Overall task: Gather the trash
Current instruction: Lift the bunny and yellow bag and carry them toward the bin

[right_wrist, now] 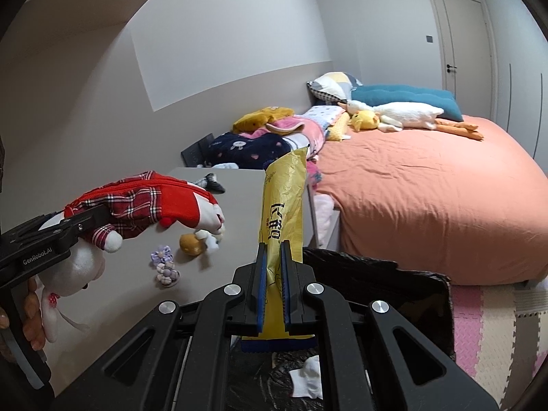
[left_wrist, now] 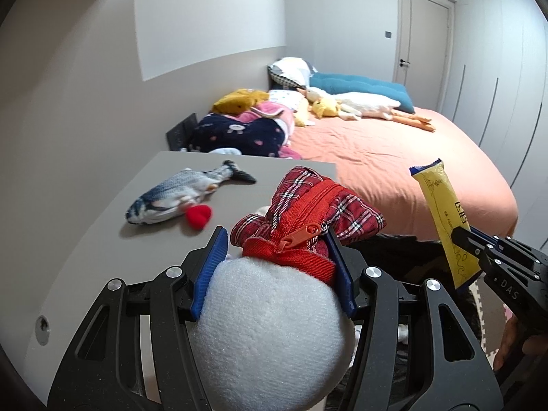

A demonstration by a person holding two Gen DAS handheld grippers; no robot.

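My right gripper (right_wrist: pixel 274 284) is shut on the lower end of a yellow snack wrapper (right_wrist: pixel 282 198), which stands upright above a bin lined with a black bag (right_wrist: pixel 376 270). White crumpled paper (right_wrist: pixel 306 376) lies inside the bin. The left wrist view shows the same wrapper (left_wrist: pixel 441 205) and right gripper (left_wrist: pixel 460 234) at the right edge. My left gripper (left_wrist: pixel 275 263) is shut on a plush toy (left_wrist: pixel 270 315) with a white head and red plaid clothes, held over the grey table (left_wrist: pixel 102 239). In the right wrist view this toy (right_wrist: pixel 137 205) hangs from the left gripper (right_wrist: pixel 99 219).
A plush fish (left_wrist: pixel 178 195) and a red heart (left_wrist: pixel 198 217) lie on the table. Two small knitted flowers (right_wrist: pixel 164 265) and a small brown toy (right_wrist: pixel 191 243) lie nearer the table's edge. Behind is a bed (right_wrist: pixel 428 205) with plush toys and clothes. Foam mats (right_wrist: pixel 479 325) cover the floor.
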